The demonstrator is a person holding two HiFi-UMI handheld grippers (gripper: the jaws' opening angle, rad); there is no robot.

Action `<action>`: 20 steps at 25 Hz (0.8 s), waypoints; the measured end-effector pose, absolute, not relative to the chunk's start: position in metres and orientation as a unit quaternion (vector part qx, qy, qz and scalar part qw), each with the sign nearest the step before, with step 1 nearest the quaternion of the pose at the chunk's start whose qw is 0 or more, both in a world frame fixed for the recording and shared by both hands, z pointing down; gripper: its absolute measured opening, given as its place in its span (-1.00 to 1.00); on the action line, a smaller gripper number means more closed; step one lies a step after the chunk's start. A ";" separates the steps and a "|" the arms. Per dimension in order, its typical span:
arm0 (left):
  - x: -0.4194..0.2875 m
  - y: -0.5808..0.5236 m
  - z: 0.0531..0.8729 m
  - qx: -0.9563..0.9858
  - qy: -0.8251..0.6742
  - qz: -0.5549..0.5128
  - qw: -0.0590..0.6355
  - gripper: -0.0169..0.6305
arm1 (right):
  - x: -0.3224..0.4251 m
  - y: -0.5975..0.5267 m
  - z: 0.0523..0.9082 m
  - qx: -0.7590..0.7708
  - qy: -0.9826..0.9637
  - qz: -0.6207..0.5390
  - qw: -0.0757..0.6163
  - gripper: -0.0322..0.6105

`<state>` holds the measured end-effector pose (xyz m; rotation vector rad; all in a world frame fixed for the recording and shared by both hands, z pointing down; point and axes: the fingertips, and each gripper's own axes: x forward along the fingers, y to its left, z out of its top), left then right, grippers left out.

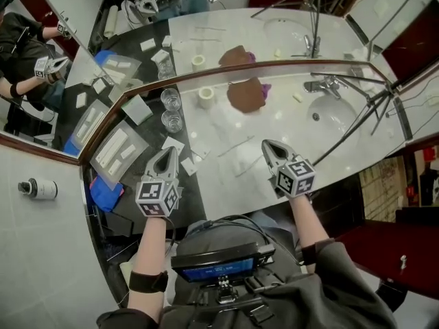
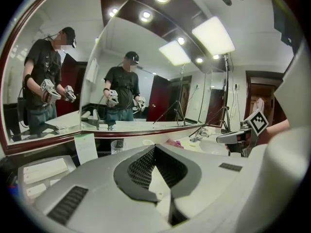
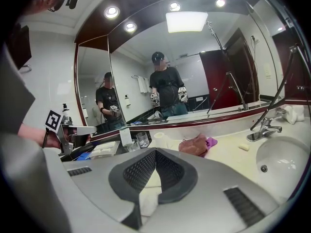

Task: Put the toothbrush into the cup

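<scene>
- Head view: the left gripper [image 1: 167,154] and right gripper [image 1: 270,147] hovered over the bench [image 1: 288,125], jaws together and empty. The toothbrush [image 1: 236,147], apparently the thin pale stick, lay between them. A cup [image 1: 171,100] stood near the mirror.
- Left gripper view: jaws closed on nothing, with a cup [image 2: 116,146] ahead.
- Right gripper view: jaws closed and empty, with a cup [image 3: 142,139] ahead to the left. The toothbrush was unseen. It was likely light, stiff and slippery, and best pinched mid-handle.
</scene>
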<state>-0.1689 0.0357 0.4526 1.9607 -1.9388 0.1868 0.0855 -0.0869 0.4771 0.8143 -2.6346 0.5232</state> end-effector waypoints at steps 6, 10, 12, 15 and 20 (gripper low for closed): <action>-0.136 0.015 0.479 0.723 -0.645 0.118 0.217 -0.89 | 0.101 -0.088 0.479 0.298 -0.921 0.185 0.172 -0.87; -0.099 -0.006 0.496 0.757 -0.592 0.172 0.217 -0.76 | 0.119 -0.088 0.481 0.306 -0.918 0.175 0.184 -0.87; -0.074 -0.015 0.504 0.778 -0.550 0.209 0.221 -0.60 | 0.128 -0.088 0.484 0.311 -0.916 0.177 0.184 -0.87; -0.040 -0.027 0.522 0.800 -0.489 0.269 0.219 -0.44 | 0.143 -0.088 0.492 0.320 -0.910 0.188 0.183 -0.87; 0.004 -0.048 0.559 0.813 -0.406 0.352 0.226 -0.35 | 0.163 -0.084 0.508 0.328 -0.903 0.206 0.184 -0.87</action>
